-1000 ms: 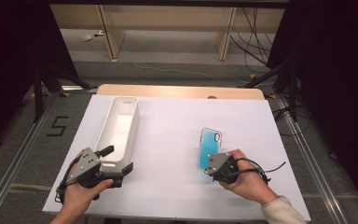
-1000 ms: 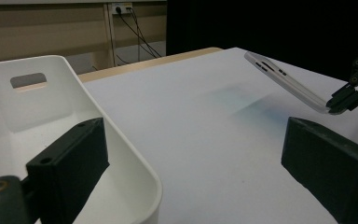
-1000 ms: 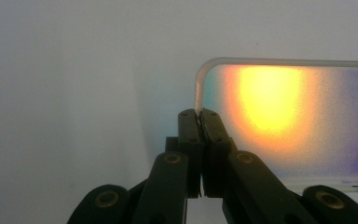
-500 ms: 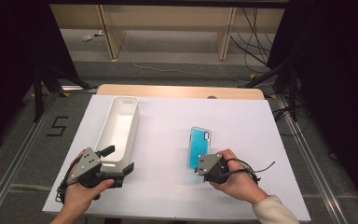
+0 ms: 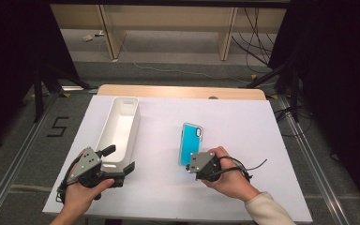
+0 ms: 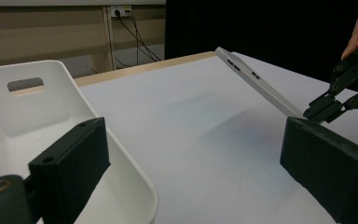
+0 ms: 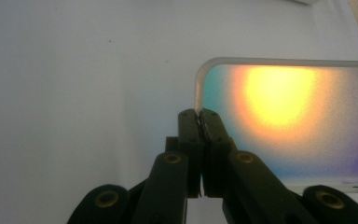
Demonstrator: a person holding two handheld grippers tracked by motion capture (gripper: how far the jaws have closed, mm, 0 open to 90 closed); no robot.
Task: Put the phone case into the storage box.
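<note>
The table (image 5: 262, 140) spreads white ahead of both my claws, with the long white bin (image 5: 119, 129) standing on it just beyond my left claw (image 5: 122, 161). In the left gripper view the bin's near end (image 6: 74, 140) sits right under my left jaw, which hangs over its rim, while the other jaw stands well off to the side over bare table. That claw is spread wide and grasps nothing.

My right claw (image 5: 187, 164) is clenched on the phone case (image 5: 191, 143). In the high view the case stretches away from the claw's tips, its teal face up, near end pinched and the rest reaching forward over the table. In the right gripper view my two jaws are pressed together on the case's clear edge (image 7: 199, 105) near a rounded corner, and the case's face (image 7: 284, 121) glows yellow and teal to one side of the tips. From the left gripper view the case (image 6: 256, 79) shows edge-on and tilted, its far end raised off the table, with my right claw (image 6: 328, 107) gripping its low end.
</note>
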